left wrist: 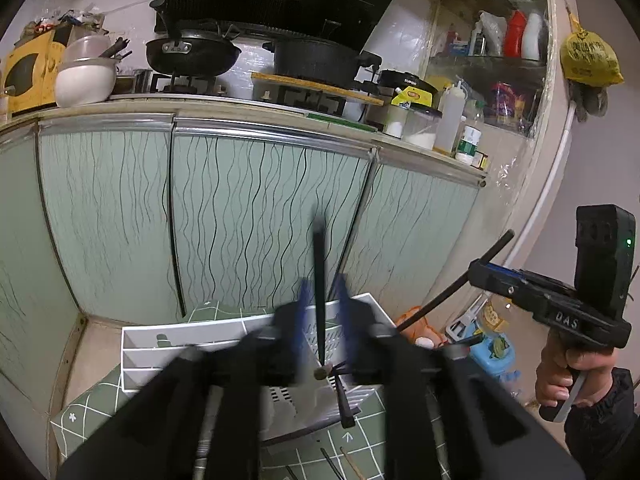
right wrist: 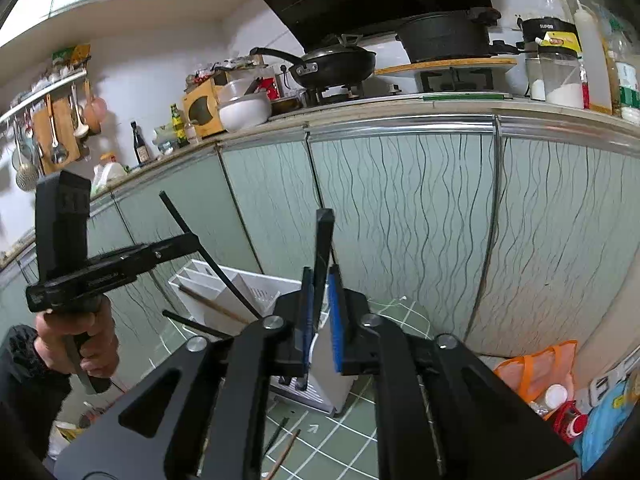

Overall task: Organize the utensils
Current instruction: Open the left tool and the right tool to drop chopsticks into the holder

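Now: white organizer tray [left wrist: 144, 344] on green mat [left wrist: 100, 400]. L gripper [left wrist: 322, 308] w/ black chopstick [left wrist: 319, 264] upright betw. pads; blurred, can't tell if clamped. R gripper [right wrist: 322, 312] part-open, second chopstick [right wrist: 323, 240] leaning on one pad.

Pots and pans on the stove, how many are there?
2. A wok sits on the left burner; a black pot stands on a wooden board to its right. Others may be hidden.
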Tool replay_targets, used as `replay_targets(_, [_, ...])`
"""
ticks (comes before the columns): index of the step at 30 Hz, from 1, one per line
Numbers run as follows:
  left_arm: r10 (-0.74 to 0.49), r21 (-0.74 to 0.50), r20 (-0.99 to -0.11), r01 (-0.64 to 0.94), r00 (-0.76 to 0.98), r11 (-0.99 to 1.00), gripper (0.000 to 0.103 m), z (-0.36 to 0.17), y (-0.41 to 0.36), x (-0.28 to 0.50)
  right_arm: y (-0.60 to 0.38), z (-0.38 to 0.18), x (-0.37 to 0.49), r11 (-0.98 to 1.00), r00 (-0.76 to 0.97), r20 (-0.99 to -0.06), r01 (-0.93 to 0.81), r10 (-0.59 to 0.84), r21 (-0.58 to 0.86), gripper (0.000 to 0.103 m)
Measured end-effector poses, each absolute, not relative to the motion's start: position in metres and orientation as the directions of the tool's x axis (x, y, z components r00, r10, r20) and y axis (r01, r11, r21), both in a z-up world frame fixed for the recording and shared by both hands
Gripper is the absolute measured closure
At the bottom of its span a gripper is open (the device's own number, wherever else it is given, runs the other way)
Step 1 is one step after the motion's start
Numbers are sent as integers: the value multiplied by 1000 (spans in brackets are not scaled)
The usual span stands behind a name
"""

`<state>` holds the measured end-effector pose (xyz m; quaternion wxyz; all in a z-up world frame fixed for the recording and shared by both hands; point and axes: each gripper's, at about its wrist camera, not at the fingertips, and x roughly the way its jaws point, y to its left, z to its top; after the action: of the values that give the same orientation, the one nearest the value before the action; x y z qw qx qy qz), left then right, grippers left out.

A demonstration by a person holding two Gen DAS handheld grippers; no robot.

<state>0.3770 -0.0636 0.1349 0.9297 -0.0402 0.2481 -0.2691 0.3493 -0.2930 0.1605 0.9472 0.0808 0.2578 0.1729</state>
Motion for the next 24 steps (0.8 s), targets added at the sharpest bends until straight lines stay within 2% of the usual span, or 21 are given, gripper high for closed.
replay_targets(2, [-487,-176,-405,457,774,872,6,136,-61,367,-292,159,347,931,809,-465,-284,361,230,47])
replay_targets(4, [-488,-153,-372,466,790,871,6,137,-60,359,-292,157,343,936,812,-467,-277,349,219,42])
replay_targets(6, [-471,-120,-397,464,788,878,6,137,-61,355,-295,155,338,940,815,-472,-262,336,218,23])
replay_targets(8, [-450,-87,-423,459,787,884,5,135,-63,351,-297,155,333,943,821,-467,-257,328,211,16])
replay_targets(9, [-442,-68,-427,459,789,886,4,134,-62,347,-296,155,331,945,822,-468,-255,323,203,8])
replay_targets(16, [-423,-44,-425,448,801,893,4,138,-52,324,-283,160,309,957,824,-487,-267,288,114,7])
replay_targets(24, [-396,-17,-431,432,811,902,4,146,-43,298,-280,168,285,961,822,-501,-259,272,96,7])
